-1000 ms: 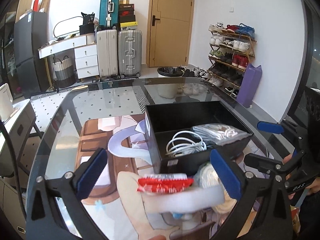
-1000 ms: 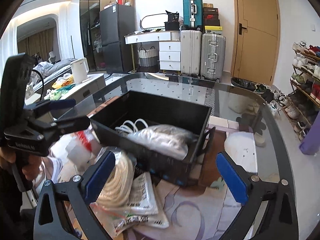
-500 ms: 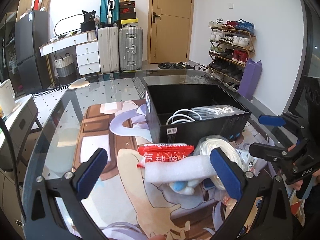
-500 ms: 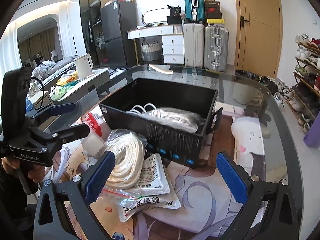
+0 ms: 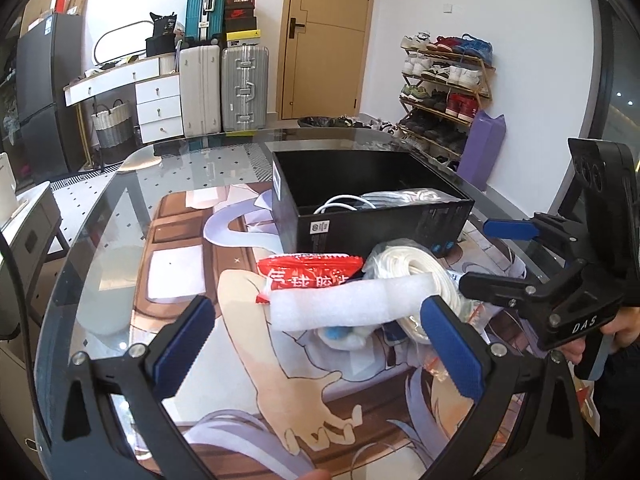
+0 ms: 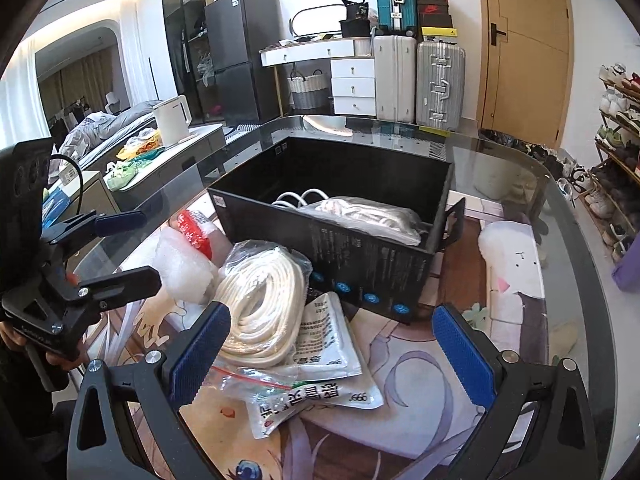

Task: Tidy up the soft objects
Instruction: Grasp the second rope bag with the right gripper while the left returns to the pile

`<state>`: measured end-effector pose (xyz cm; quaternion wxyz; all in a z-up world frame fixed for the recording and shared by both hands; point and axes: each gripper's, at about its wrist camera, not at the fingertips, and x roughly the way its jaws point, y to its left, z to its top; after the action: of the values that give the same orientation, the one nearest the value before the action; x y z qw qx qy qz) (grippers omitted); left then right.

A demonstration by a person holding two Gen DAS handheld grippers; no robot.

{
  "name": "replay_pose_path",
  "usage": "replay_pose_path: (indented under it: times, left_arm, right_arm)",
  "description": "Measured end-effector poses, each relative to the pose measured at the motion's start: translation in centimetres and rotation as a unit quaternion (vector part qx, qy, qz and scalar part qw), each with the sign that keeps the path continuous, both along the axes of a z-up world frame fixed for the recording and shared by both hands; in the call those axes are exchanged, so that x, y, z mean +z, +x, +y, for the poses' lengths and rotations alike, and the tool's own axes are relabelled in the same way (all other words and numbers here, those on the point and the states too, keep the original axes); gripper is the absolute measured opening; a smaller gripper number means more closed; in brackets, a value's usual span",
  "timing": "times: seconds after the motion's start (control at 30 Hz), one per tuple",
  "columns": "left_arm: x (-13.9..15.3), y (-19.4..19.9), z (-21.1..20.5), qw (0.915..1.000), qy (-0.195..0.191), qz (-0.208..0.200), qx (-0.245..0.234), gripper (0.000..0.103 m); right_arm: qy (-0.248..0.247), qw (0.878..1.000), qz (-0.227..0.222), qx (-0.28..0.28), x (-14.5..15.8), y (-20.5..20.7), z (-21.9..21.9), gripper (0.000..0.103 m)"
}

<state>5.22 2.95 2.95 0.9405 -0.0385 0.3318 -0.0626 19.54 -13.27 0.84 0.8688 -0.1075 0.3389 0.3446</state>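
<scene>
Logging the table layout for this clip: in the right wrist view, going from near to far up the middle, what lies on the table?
Printed sachet → white pouch → black box, with a bagged white bundle and white cable inside.

"DAS" on right tool (image 5: 500, 258); "999" on sachet (image 6: 320, 394)

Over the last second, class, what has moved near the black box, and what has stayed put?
Both grippers, the left and the right, drew back from the black box, so more of the mat in front shows. Both stayed open; nothing was gripped or released. The rope coil, foam roll, red packet and white pouches lie where they were, and the box's contents are unchanged.
</scene>
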Motion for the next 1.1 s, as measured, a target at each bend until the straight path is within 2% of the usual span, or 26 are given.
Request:
replay_pose_path:
  times: [0.13, 0.37, 0.97, 1.1]
  left_arm:
    - [0.0, 0.0, -0.3, 1.0, -0.005, 0.004, -0.005, 0.103]
    - [0.2, -0.3, -0.6, 0.9999, 0.008, 0.003, -0.011, 0.103]
    - [0.5, -0.2, 1.2, 1.0, -0.003, 0.001, 0.005, 0.103]
    - [0.6, -0.2, 1.4, 1.0, -0.004, 0.001, 0.007, 0.103]
  right_arm:
    - [-0.004, 1.0, 0.001, 0.008, -0.2, -0.5, 0.7, 0.103]
    - [-0.013, 1.0, 0.008, 0.024, -0.7, -1.1, 1.8, 0.103]
    - [-0.071, 0.996, 0.013, 0.044, -3.4, -2.5, 7.4, 0.102]
    - [-0.069, 0.997, 0.018, 0.035, -3.5, -1.9, 7.7, 0.097]
